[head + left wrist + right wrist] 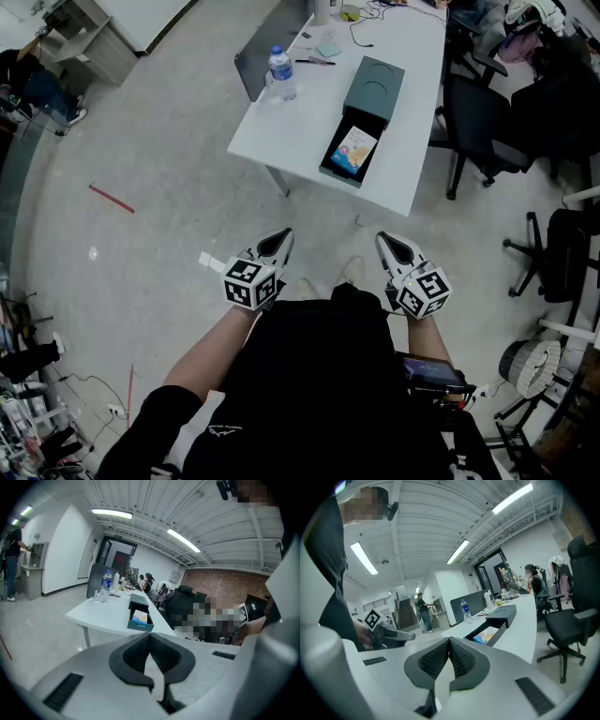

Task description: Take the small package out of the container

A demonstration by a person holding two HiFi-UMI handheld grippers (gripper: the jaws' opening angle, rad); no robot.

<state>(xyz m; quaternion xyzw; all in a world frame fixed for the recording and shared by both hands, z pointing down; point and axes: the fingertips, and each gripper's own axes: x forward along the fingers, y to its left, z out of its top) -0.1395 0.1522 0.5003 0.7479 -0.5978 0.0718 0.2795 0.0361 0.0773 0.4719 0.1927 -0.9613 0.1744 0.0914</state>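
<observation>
A dark teal container (367, 103) lies on the white table (291, 131), its drawer pulled out toward me. Inside the drawer is a small colourful package (353, 151). Both grippers hover over the floor well short of the table, close to my body. My left gripper (283, 236) is shut with nothing between its pads, and so is my right gripper (385, 240). From the left gripper view the container (138, 603) and package (139, 618) sit beyond the closed jaws (150, 637). The right gripper view shows the package (486, 633) past its closed jaws (449, 642), with the left gripper (396, 635) off to the side.
A water bottle (281, 73) stands on the table's left part, with pens and small items behind it. Black office chairs (480, 131) crowd the table's right side. A person (423, 609) stands far off by a cabinet. Cables and gear line the floor's left edge.
</observation>
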